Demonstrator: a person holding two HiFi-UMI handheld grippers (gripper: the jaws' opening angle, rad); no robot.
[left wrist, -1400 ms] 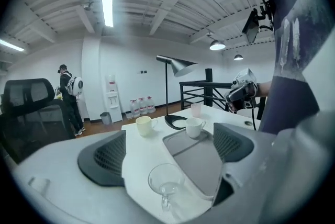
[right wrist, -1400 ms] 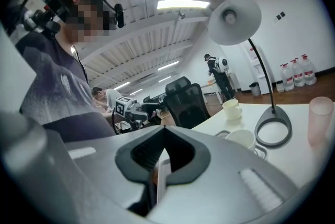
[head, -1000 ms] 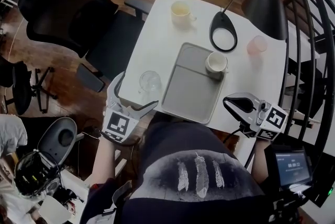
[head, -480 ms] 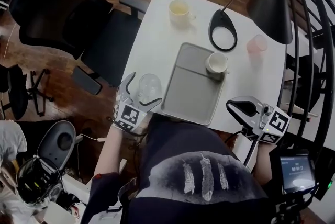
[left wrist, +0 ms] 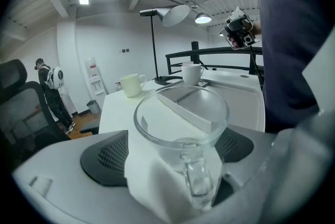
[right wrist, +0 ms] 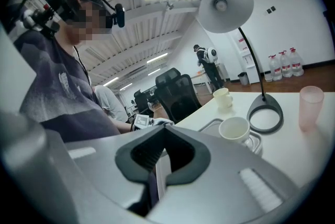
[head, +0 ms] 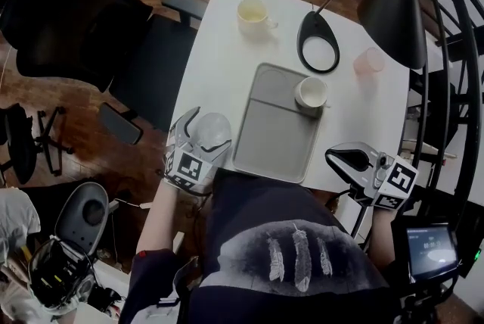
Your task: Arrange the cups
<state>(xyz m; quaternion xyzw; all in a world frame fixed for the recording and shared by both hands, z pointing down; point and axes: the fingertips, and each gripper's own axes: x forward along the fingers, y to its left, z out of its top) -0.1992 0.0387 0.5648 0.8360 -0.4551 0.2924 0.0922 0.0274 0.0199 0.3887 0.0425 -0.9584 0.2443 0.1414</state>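
Tabletop (head: 219,50) comes first in our head view: white, set at a slant. Its near edge is hidden by our own dark shirt. A black desk lamp (head: 389,4) leans in from the far right, and its ring-shaped base (head: 318,50) rests on the table beyond the tray. The grey tray (head: 272,133) lies in the middle of the table and reaches back toward us.

We hold the left gripper (head: 211,128) at the near left corner. Its jaws are spread wide on either side of the glass mug (left wrist: 180,113) and have just been closing in. White table still shows between the mug's body and the left pad, so we see no squeeze. The mug stands upright on the table just left of the tray, its handle toward us.

Our right gripper (head: 344,157) is at the near right corner, jaws pressed together on nothing.

A white cup (head: 311,92) sits in the tray's far right corner. A cream mug (head: 252,12) stands near the far left edge. A pink cup (head: 370,61) stands right of the lamp base.
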